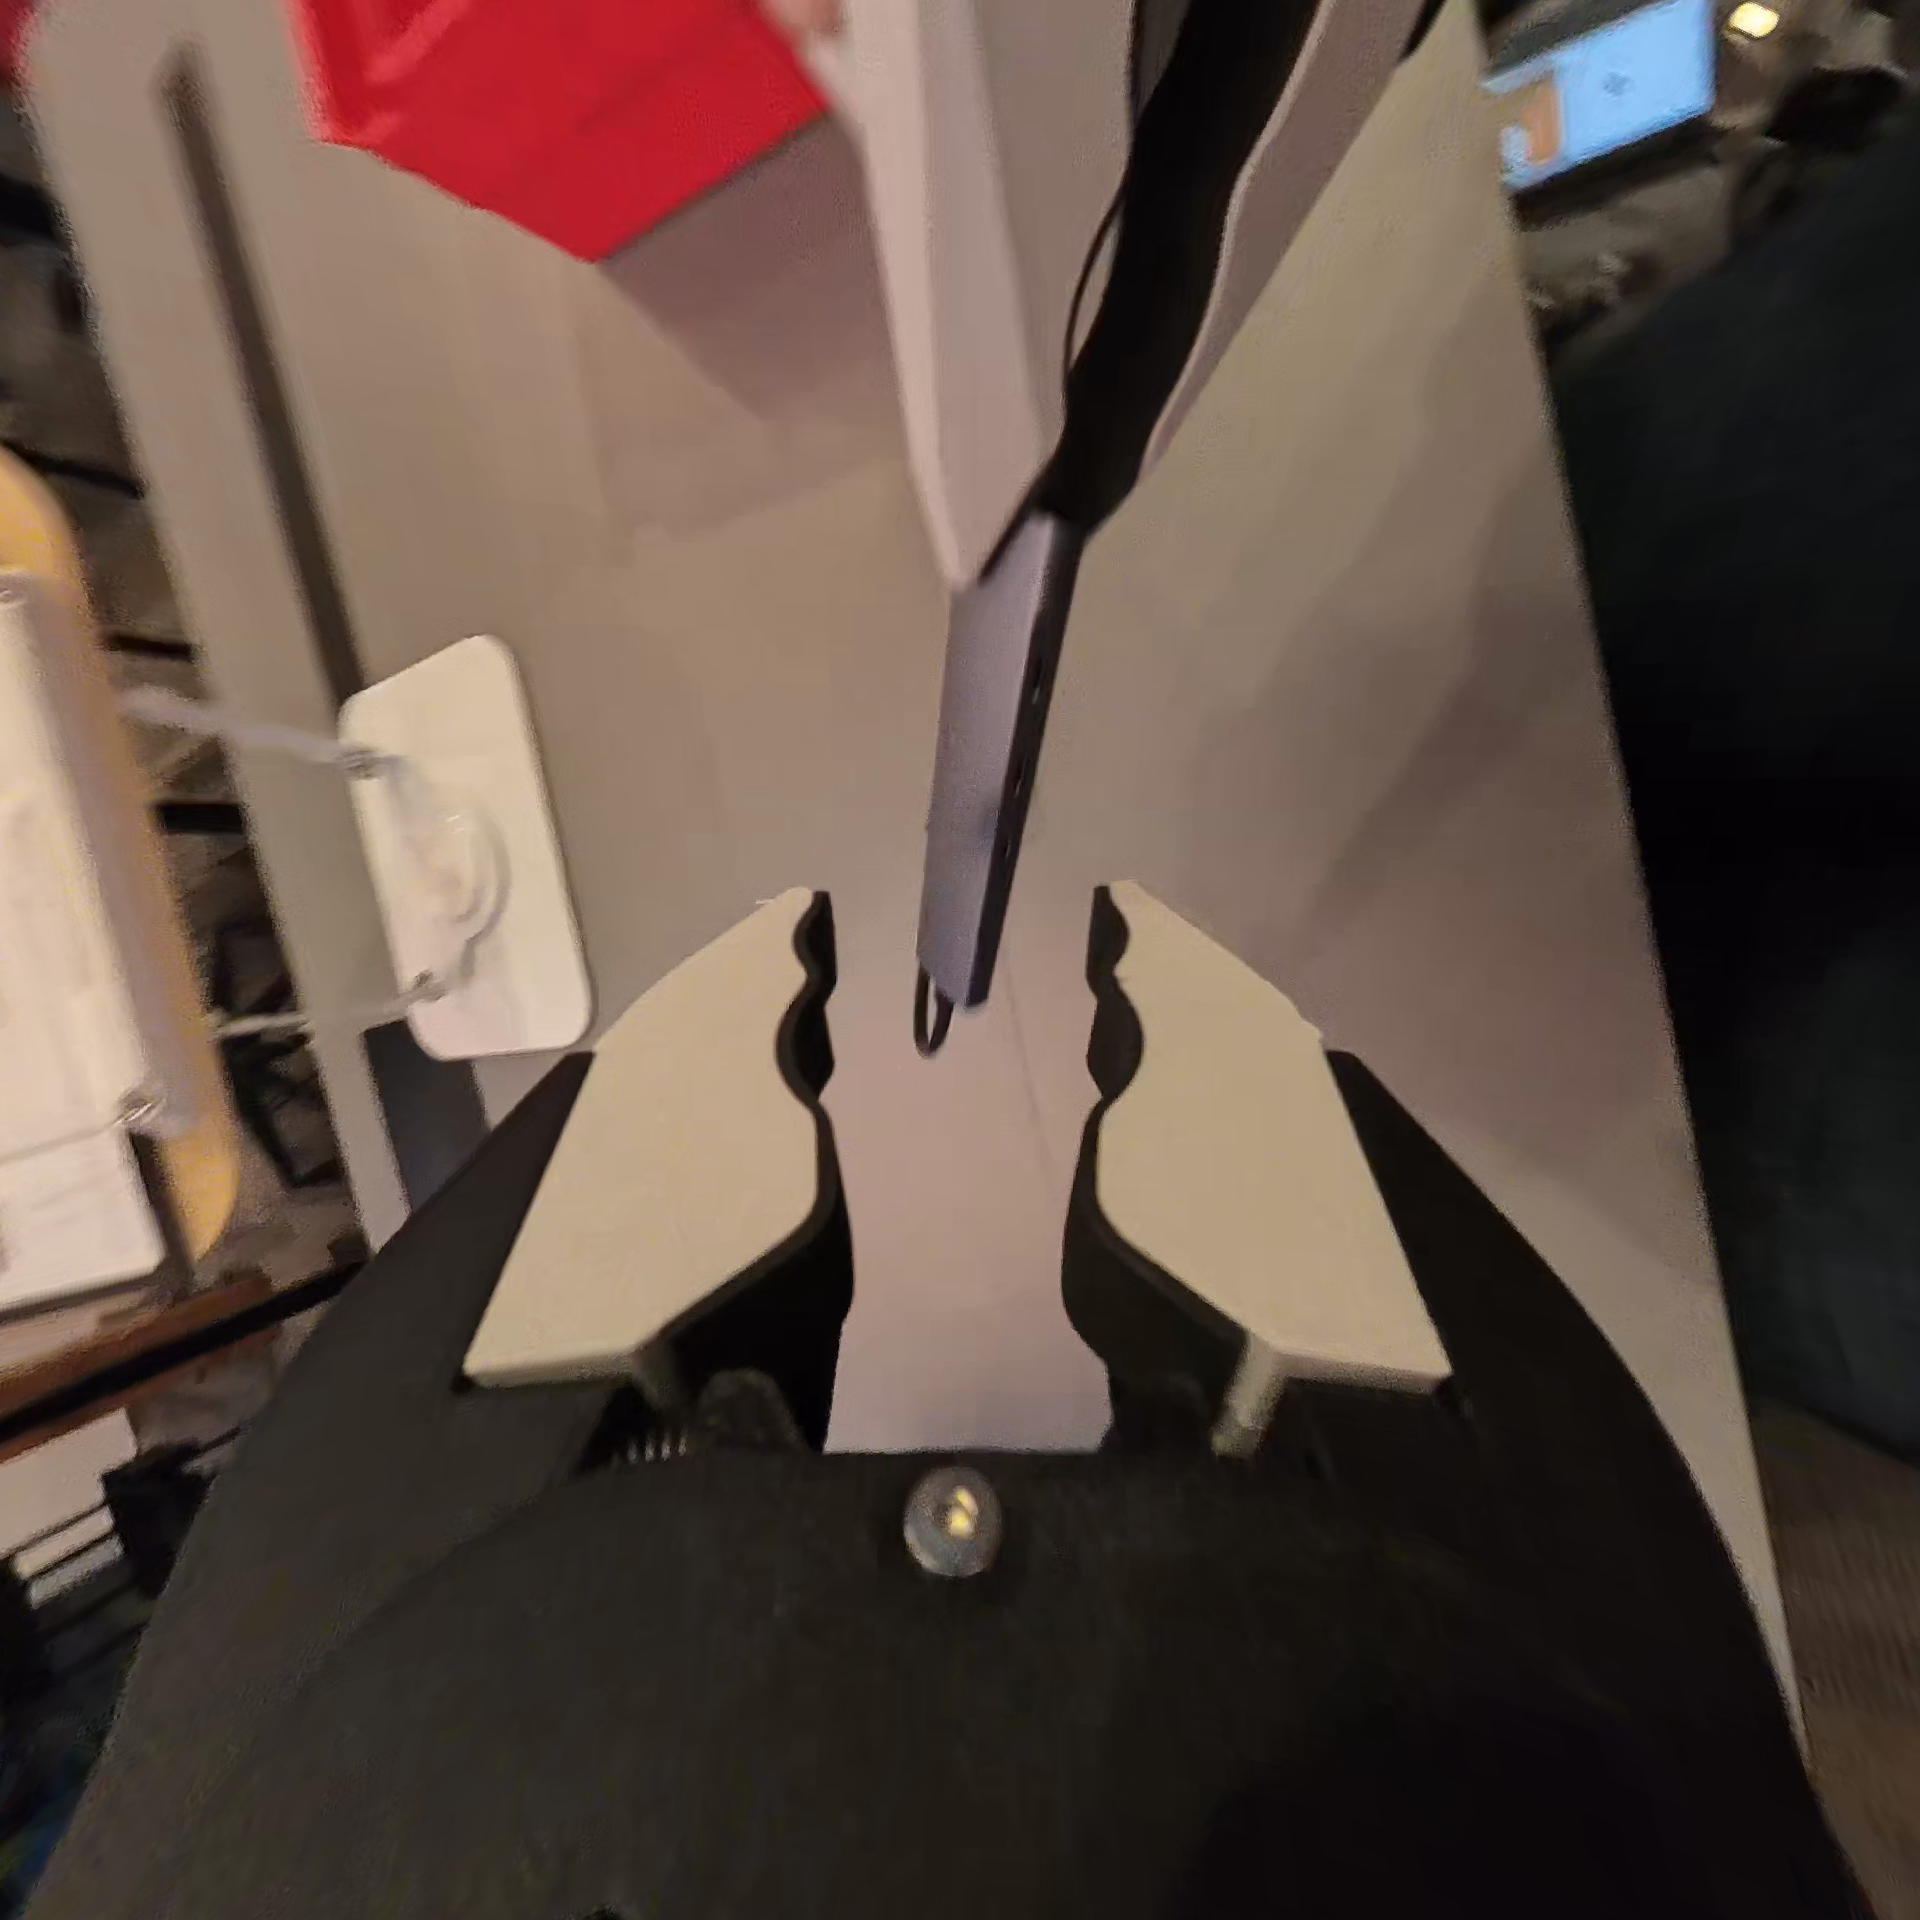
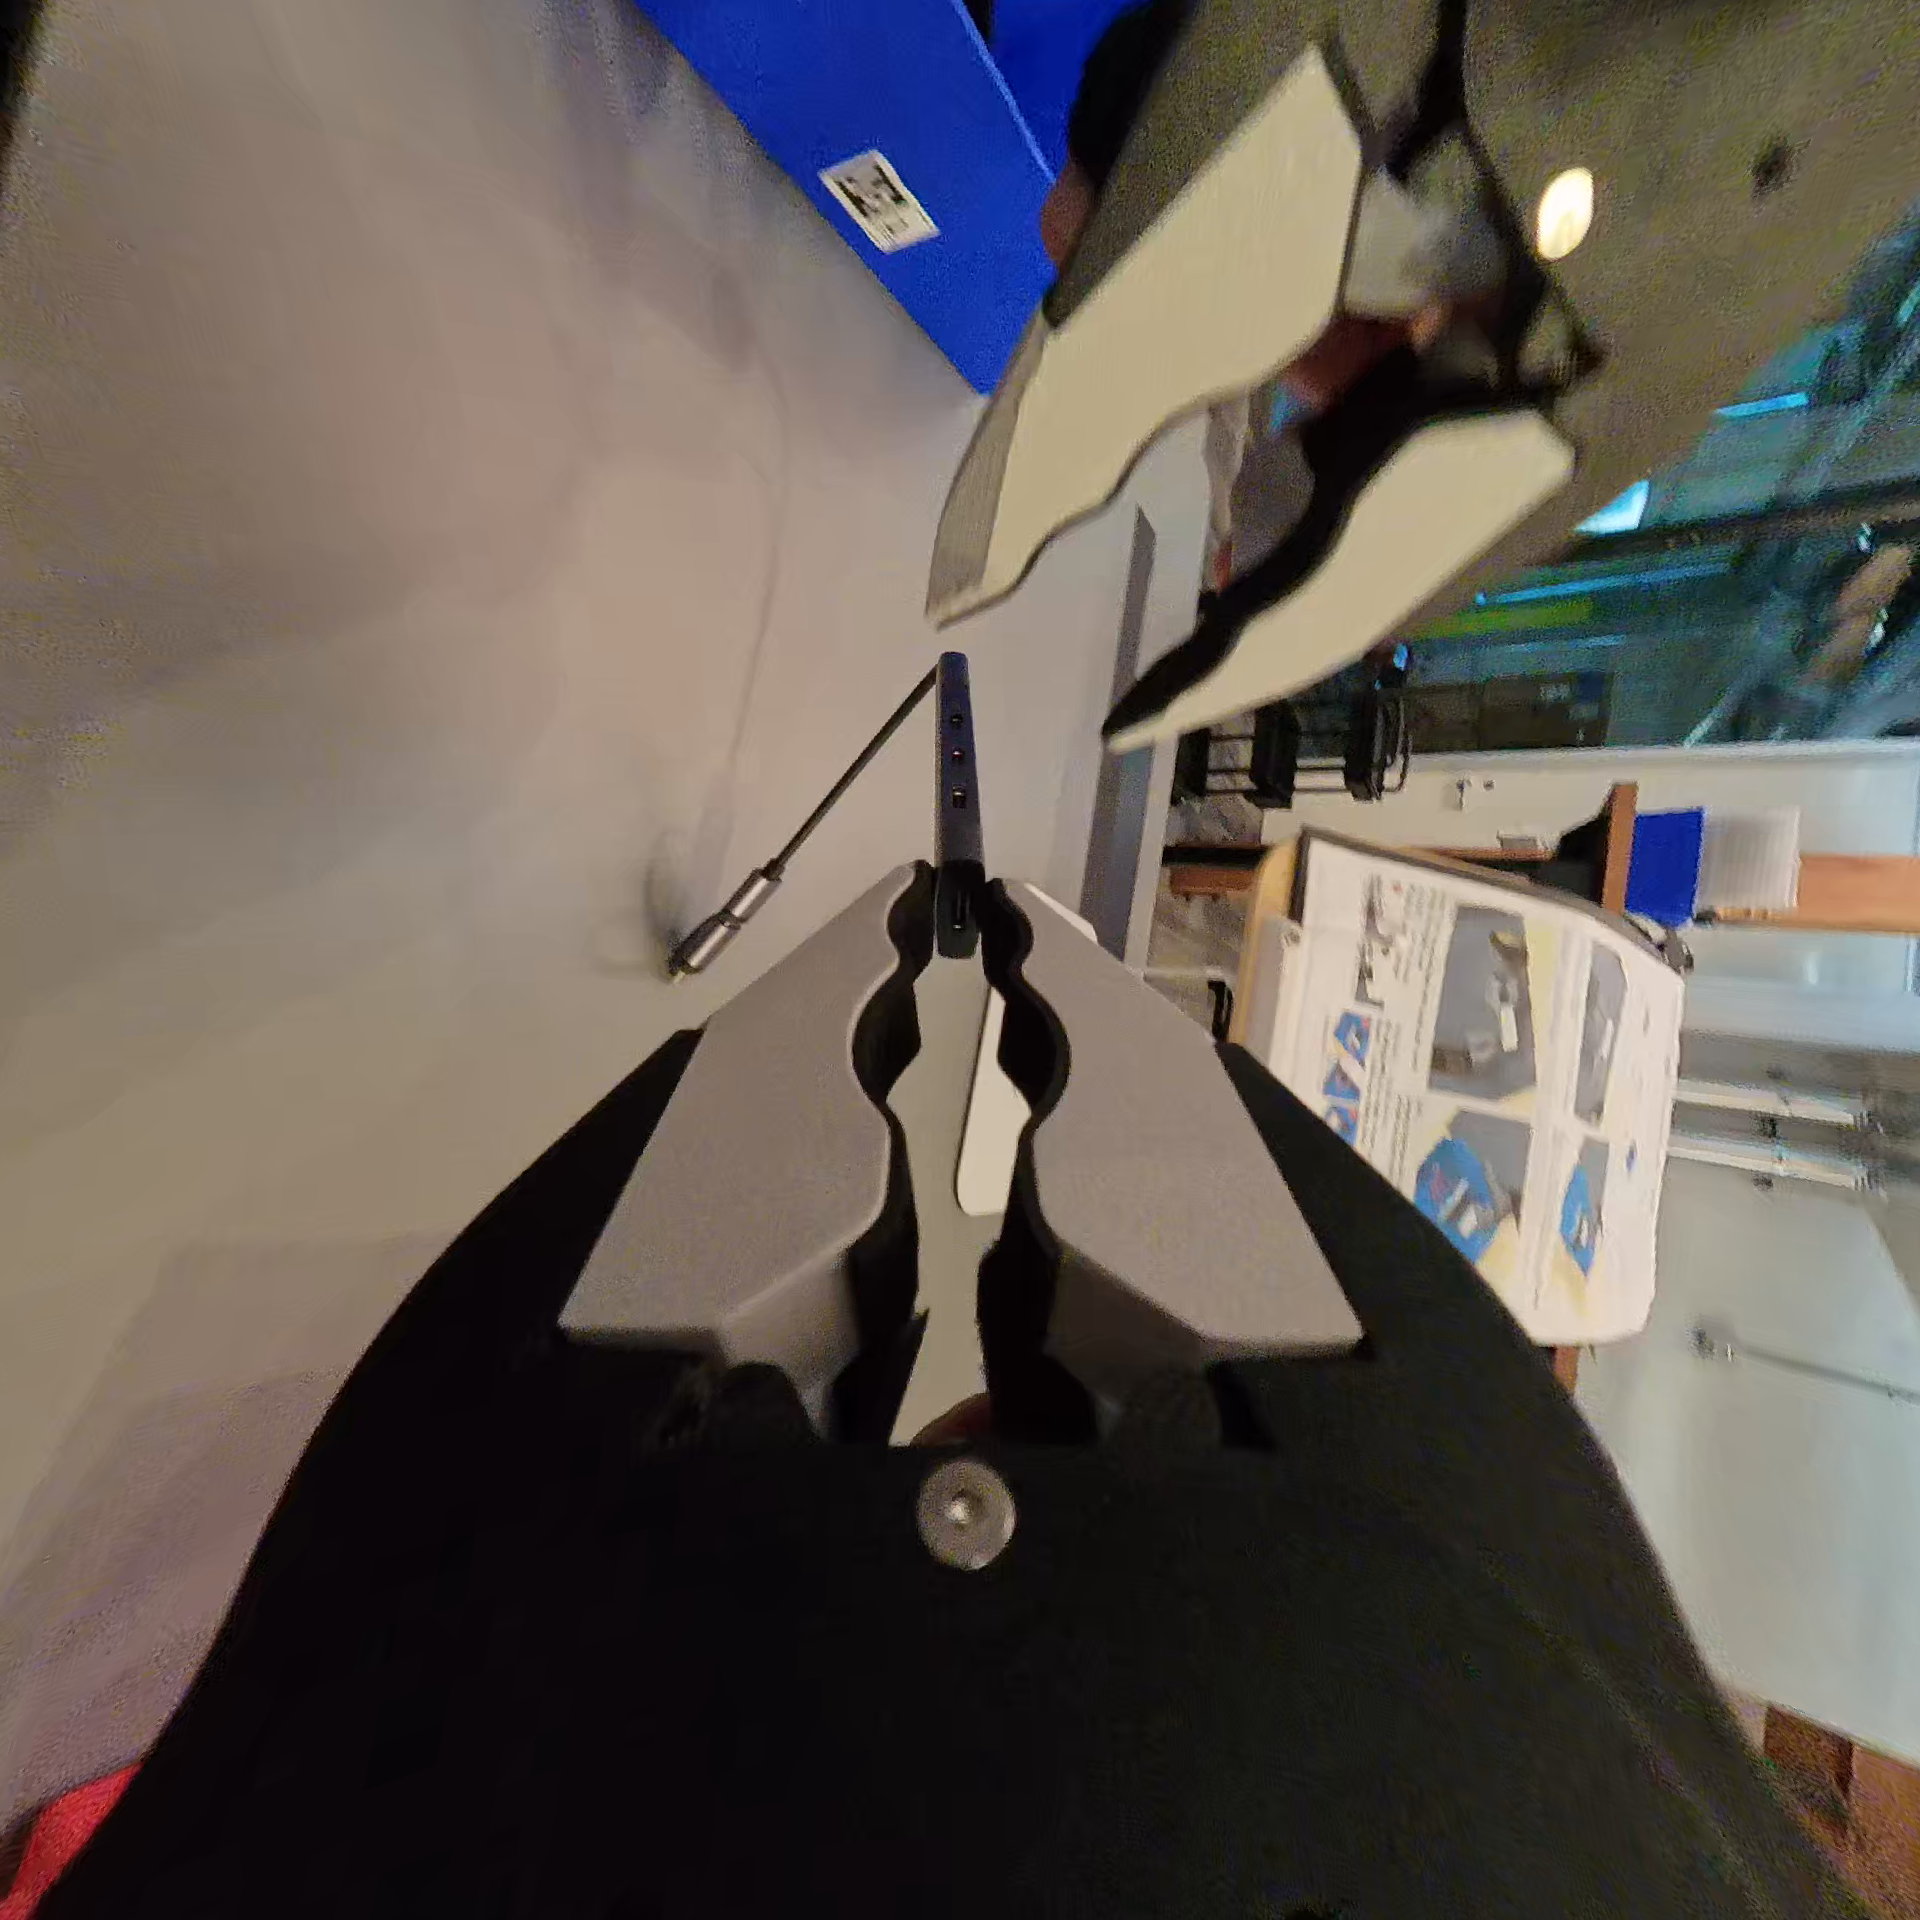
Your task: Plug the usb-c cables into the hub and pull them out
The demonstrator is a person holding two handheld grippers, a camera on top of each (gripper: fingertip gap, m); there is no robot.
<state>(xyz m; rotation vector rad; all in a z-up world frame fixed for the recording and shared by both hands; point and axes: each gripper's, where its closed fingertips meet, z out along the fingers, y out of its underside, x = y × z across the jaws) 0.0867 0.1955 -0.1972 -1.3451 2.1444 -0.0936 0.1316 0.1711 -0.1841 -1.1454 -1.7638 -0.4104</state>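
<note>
My right gripper (image 2: 958, 891) is shut on one end of a slim dark grey hub (image 2: 956, 769) and holds it on edge above the pale table (image 2: 416, 623), its row of ports facing the camera. The hub's own short cable runs from its far end down to a metal plug (image 2: 717, 935) resting on the table. In the left wrist view the hub (image 1: 987, 769) hangs in front of my open, empty left gripper (image 1: 961, 935), its near end with a cable loop (image 1: 930, 1023) just ahead of the fingertips. The right gripper (image 1: 1023, 530) grips the hub's far end. The left gripper (image 2: 1039, 675) shows open, just beyond the hub.
A red box (image 1: 561, 114) and a blue box (image 2: 883, 156) stand on the table. A white plate with a clear holder (image 1: 468, 842) sits near the table edge. A printed leaflet in a stand (image 2: 1455, 1091) and a laptop screen (image 1: 1600, 94) are off the table. My hands' fingertips stand some 6 cm from each other.
</note>
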